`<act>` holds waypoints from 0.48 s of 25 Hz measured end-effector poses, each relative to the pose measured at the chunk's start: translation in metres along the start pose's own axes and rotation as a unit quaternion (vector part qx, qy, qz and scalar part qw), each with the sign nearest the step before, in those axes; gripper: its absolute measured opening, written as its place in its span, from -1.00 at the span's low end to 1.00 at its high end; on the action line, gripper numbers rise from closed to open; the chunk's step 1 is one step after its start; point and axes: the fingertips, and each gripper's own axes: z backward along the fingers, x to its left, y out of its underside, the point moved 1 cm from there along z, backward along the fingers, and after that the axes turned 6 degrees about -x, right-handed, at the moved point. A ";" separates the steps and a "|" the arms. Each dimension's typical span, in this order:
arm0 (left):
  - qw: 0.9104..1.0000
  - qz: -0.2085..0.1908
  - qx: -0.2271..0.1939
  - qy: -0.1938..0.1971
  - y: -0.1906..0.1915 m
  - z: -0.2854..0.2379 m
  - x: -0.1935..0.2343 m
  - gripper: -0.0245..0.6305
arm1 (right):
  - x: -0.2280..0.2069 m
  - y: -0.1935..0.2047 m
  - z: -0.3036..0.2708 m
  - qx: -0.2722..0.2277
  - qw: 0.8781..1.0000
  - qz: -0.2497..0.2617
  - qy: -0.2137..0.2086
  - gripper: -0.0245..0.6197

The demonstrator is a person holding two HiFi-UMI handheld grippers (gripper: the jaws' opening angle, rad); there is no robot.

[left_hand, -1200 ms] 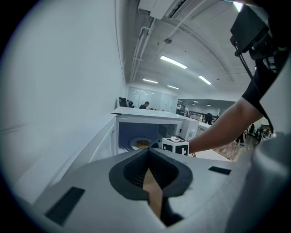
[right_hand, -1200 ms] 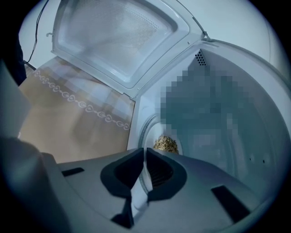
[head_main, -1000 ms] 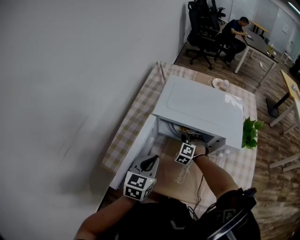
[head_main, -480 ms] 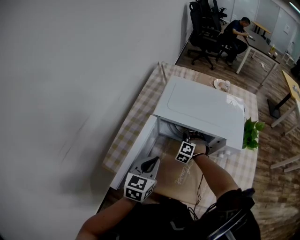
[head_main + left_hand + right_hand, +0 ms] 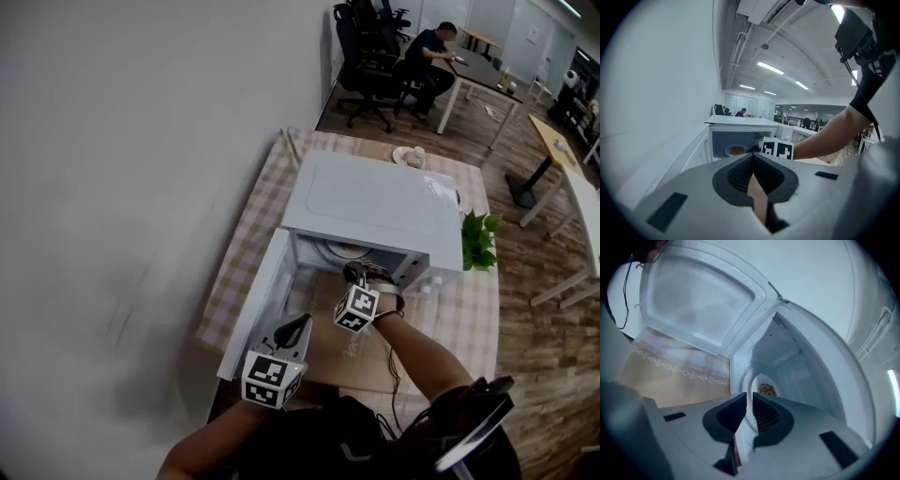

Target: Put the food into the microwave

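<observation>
Head view: the microwave (image 5: pixel 375 202) stood across the middle of the table (image 5: pixel 246 253), its door (image 5: pixel 255 305) swung open toward the left edge. The plate (image 5: pixel 345 249) of food lay inside. The right gripper (image 5: pixel 356 274) reached into the opening, and the left gripper (image 5: pixel 296 323) hung near the front edge. Left gripper view: jaws together, nothing between them. Right gripper view: jaws pinched on what appeared to be the plate's white rim, food (image 5: pixel 765 390) just beyond. Judgement: keep the plate level, release only once it sits flat, then withdraw straight, clear of the door.

Ceiling lights (image 5: pixel 771 68) shine bright; fisheye edges darken.
</observation>
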 end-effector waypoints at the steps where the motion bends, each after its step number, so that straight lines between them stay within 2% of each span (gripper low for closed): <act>1: 1.000 -0.001 -0.003 0.005 -0.001 0.003 -0.001 -0.90 | 0.001 -0.004 0.008 -0.003 1.000 -0.015 0.004 -0.79; 6: 0.999 -0.005 -0.023 0.044 -0.009 0.024 -0.010 -0.90 | 0.004 -0.017 0.051 -0.013 0.994 -0.105 0.033 -0.83; 9: 0.998 -0.021 -0.034 0.056 -0.014 0.038 -0.013 -0.90 | 0.006 -0.024 0.077 -0.021 0.986 -0.157 0.045 -0.83; 12: 0.996 -0.020 -0.049 0.067 -0.022 0.051 -0.018 -0.90 | 0.009 -0.029 0.105 -0.026 0.977 -0.205 0.059 -0.84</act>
